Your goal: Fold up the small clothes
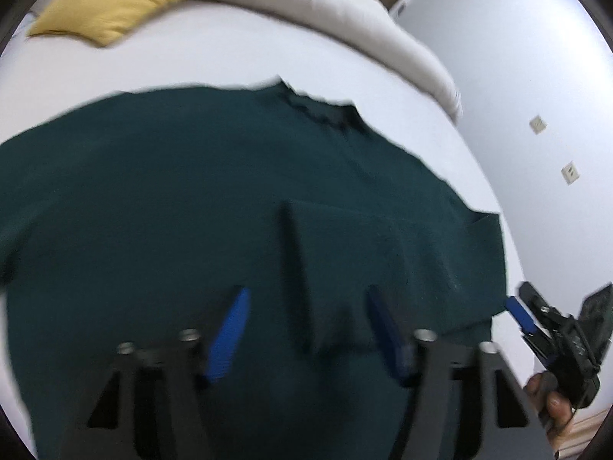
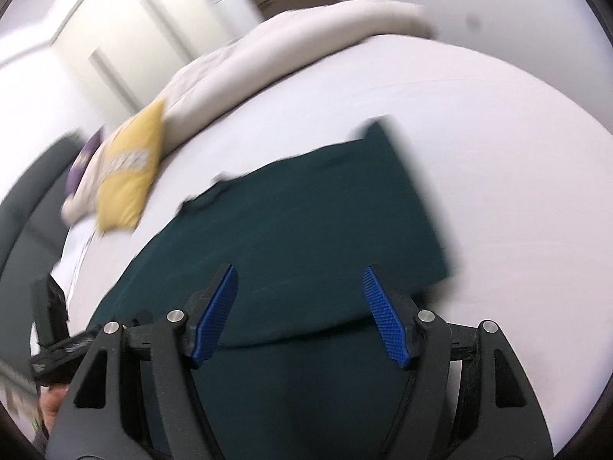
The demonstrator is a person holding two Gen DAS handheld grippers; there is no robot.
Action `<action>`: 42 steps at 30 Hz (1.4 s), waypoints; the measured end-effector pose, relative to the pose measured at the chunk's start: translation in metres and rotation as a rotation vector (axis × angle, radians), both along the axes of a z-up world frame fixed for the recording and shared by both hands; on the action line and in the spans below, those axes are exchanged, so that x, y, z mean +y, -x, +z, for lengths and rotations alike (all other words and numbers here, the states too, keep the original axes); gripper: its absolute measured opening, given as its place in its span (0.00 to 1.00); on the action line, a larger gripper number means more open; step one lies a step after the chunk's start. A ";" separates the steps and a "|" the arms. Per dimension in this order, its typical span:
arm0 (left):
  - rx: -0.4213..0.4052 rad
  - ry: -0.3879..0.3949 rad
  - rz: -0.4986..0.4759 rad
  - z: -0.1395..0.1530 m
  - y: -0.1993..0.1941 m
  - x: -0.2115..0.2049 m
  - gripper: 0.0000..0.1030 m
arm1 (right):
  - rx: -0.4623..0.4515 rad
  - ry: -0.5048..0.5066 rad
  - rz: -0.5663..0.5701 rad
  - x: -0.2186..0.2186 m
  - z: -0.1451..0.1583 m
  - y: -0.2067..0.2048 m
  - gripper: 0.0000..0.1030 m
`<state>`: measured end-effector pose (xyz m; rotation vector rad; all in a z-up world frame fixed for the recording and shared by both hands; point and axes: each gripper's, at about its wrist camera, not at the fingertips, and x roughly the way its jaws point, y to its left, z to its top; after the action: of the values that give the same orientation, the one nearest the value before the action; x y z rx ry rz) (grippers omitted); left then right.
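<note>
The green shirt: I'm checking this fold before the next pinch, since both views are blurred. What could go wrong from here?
1. A fold of the shirt stands up between the open left tongs; pinching it may grab extra layers and bunch the cloth.
2. The right tongs are open over the shirt, holding nothing, so that side may slide on the sheet.
3. The pillow lies close beyond the collar and could get in the way.

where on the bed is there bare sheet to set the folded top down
Bare white sheet lies wide open past the dark green garment's far right edge. A narrower strip runs between its collar edge and the cream duvet. The corner by the yellow pillow is crowded, as is the near side around both grippers.
</note>
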<state>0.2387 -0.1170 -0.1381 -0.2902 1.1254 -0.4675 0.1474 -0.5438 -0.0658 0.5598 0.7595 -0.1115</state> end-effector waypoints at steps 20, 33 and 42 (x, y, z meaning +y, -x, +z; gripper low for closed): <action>-0.266 -0.055 0.114 0.058 -0.021 0.033 0.11 | 0.070 -0.087 -0.058 -0.075 -0.041 -0.068 0.65; -0.150 -0.131 0.118 0.002 -0.042 0.054 0.12 | 0.175 0.087 0.050 -0.044 -0.059 -0.118 0.13; -0.240 -0.139 0.091 0.024 -0.044 0.034 0.11 | 0.112 0.084 -0.004 -0.054 -0.040 -0.109 0.05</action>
<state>0.2823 -0.0834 -0.1140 -0.1577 0.9013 -0.3318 0.2568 -0.5978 -0.1056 0.4785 0.8590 -0.1793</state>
